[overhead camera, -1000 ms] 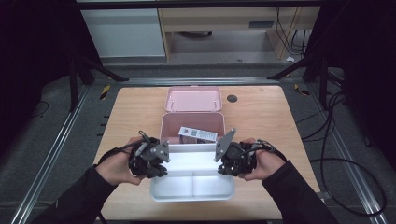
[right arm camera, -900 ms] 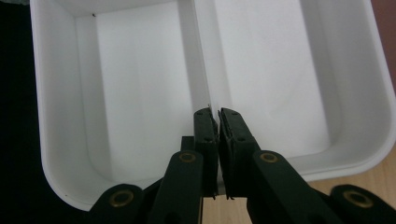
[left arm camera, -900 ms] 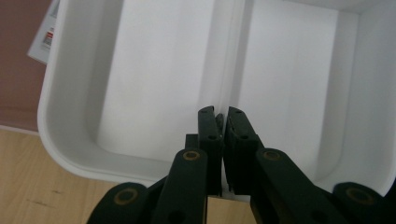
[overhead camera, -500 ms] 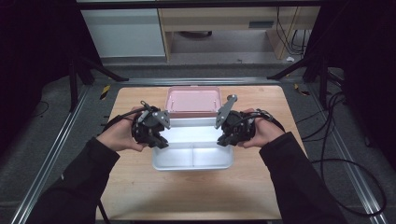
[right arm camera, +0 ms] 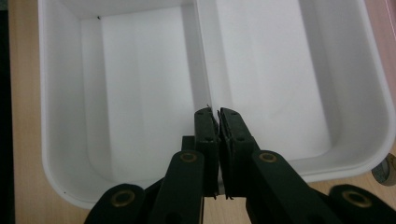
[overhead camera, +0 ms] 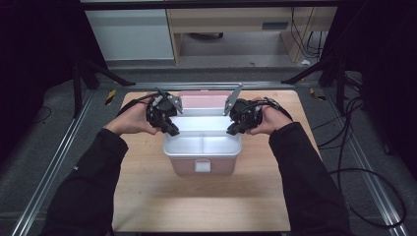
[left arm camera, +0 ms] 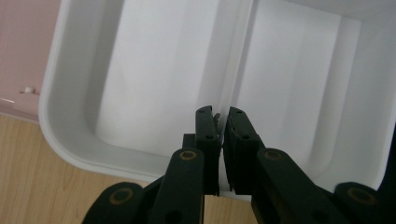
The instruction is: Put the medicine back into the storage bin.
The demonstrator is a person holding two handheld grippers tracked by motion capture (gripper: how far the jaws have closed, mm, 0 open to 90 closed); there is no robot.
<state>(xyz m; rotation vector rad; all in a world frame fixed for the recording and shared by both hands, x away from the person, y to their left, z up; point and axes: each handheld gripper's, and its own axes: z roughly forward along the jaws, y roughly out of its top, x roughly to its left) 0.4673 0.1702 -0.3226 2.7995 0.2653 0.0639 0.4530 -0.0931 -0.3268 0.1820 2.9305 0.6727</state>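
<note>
Now the white tray (overhead camera: 202, 145) hangs over the pink box (overhead camera: 202, 166) at mid-table, carried by both ends. It looks a light, stiff, smooth plastic, likely slippery, so the thin end walls are the sensible hold. Left gripper (overhead camera: 167, 124) and right gripper (overhead camera: 235, 126) each pinch tight on a wall.

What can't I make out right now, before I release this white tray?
- High view: the inside of the pink box, covered by the white tray; whether the tray sits fully down is unclear.
- Gripper views: what the left gripper and right gripper pinch, hidden by their own jaws.
- Right gripper view: a round thing, cut off by the right edge.
- High view: the box's front clasp, too small.
</note>
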